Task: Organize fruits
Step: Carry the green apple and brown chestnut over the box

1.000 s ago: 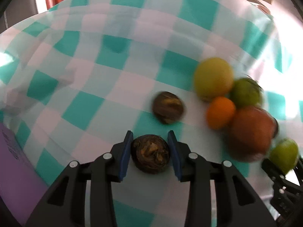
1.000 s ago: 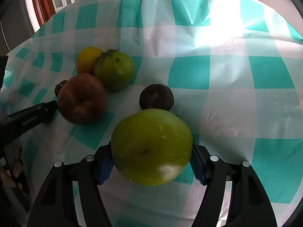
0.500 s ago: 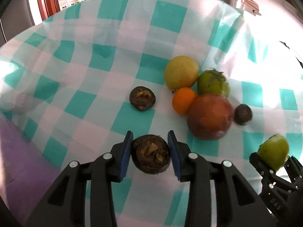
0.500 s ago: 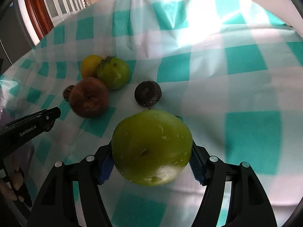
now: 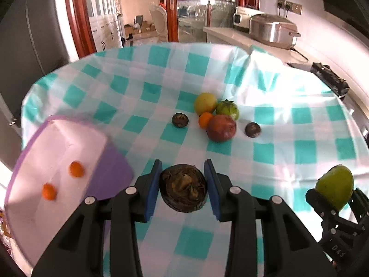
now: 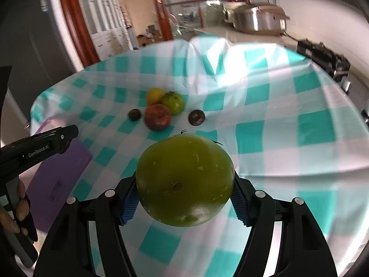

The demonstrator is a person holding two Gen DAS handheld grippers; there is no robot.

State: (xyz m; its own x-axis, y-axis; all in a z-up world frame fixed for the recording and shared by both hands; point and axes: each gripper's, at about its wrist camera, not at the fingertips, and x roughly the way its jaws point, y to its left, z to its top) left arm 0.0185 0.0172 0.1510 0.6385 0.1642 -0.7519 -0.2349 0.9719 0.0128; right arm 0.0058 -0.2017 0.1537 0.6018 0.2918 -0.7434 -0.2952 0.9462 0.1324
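My left gripper (image 5: 183,188) is shut on a dark brown wrinkled fruit (image 5: 183,190), held above the checked tablecloth (image 5: 288,127). My right gripper (image 6: 184,191) is shut on a large green fruit (image 6: 184,180), also raised; it shows in the left wrist view (image 5: 335,188) at the right. On the cloth lie a yellow fruit (image 5: 205,103), a green tomato-like fruit (image 5: 227,109), a small orange (image 5: 204,120), a red-brown fruit (image 5: 221,128) and two dark fruits (image 5: 180,120) (image 5: 253,129). A purple-rimmed white bin (image 5: 57,161) at the left holds two small oranges (image 5: 76,169).
The left gripper's body (image 6: 39,146) and a hand show at the left of the right wrist view, over the purple bin (image 6: 60,180). A counter with a steel cooker (image 5: 273,31) stands behind the table. Doorway and cabinets lie beyond.
Both grippers have lifted and pulled back from the fruit pile, each still holding its fruit. The purple bin has come into the left wrist view.
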